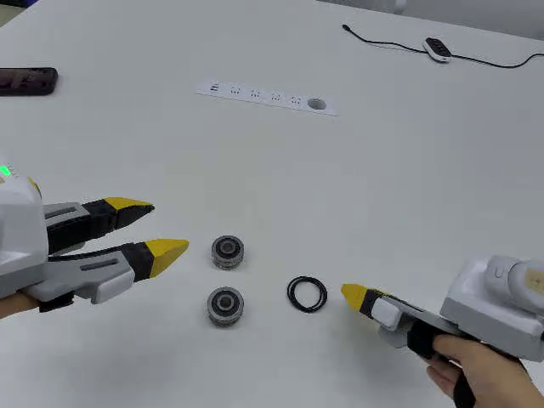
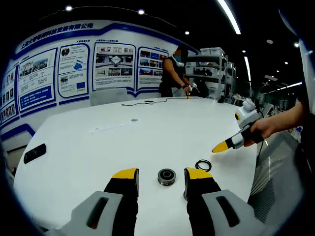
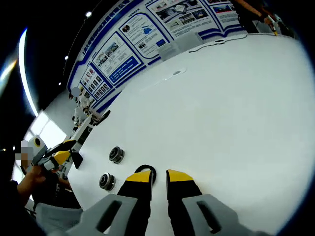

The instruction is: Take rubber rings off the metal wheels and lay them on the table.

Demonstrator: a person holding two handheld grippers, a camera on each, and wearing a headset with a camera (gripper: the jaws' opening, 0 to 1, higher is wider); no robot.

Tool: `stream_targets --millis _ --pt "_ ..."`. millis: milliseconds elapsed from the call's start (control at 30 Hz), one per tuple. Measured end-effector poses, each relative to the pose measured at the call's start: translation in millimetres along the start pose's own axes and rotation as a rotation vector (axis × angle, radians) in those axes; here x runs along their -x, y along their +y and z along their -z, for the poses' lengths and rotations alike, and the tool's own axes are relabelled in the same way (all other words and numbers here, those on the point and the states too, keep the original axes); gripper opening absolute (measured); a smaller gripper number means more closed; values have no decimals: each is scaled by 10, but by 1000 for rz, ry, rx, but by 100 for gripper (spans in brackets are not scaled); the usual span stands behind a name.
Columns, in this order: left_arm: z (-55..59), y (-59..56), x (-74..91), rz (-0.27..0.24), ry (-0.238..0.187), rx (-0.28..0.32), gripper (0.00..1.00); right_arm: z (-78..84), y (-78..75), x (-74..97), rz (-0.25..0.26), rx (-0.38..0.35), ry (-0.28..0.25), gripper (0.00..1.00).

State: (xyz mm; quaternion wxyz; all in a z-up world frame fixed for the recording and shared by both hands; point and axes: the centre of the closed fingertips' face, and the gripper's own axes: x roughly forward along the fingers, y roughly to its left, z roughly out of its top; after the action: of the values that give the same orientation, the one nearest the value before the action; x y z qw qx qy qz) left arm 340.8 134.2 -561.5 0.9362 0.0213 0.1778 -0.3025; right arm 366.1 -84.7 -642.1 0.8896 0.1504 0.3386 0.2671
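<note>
Two small metal wheels lie flat on the white table (image 1: 382, 170): the far wheel (image 1: 227, 252) and the near wheel (image 1: 225, 306). Both have dark rims. To their right, loose black rubber rings (image 1: 290, 294) lie overlapped on the table. My left gripper (image 1: 157, 228) hovers open just left of the wheels; its own view shows a wheel (image 2: 167, 176) ahead between the jaws and the rings (image 2: 196, 165) beyond. My right gripper (image 1: 353, 295) is shut and empty, its tip just right of the rings. In its view the rings (image 3: 149, 168) peek out past the left jaw, beside the wheels (image 3: 116, 154) (image 3: 106, 181).
A white power strip (image 1: 265, 96) lies at the table's middle back. A dark phone (image 1: 27, 81) sits at the far left, and a cable with a small device (image 1: 437, 48) at the far right. A person (image 2: 174, 73) stands beyond the table's far end.
</note>
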Motion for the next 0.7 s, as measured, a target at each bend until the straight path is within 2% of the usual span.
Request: stream_targets --millis 267,467,533,633,700 --pt "78 23 112 -23 -3 16 42 -146 -22 203 -2 220 -35 21" --pt "180 43 232 -37 16 14 44 -177 2 316 -12 317 -35 26" --pt "181 50 264 -46 7 18 46 -183 21 341 -34 332 -37 30" --pt "196 51 305 -57 5 19 47 -236 2 404 -37 345 -57 35" --pt "203 42 327 -61 6 18 48 -248 -17 438 -36 362 -52 37"
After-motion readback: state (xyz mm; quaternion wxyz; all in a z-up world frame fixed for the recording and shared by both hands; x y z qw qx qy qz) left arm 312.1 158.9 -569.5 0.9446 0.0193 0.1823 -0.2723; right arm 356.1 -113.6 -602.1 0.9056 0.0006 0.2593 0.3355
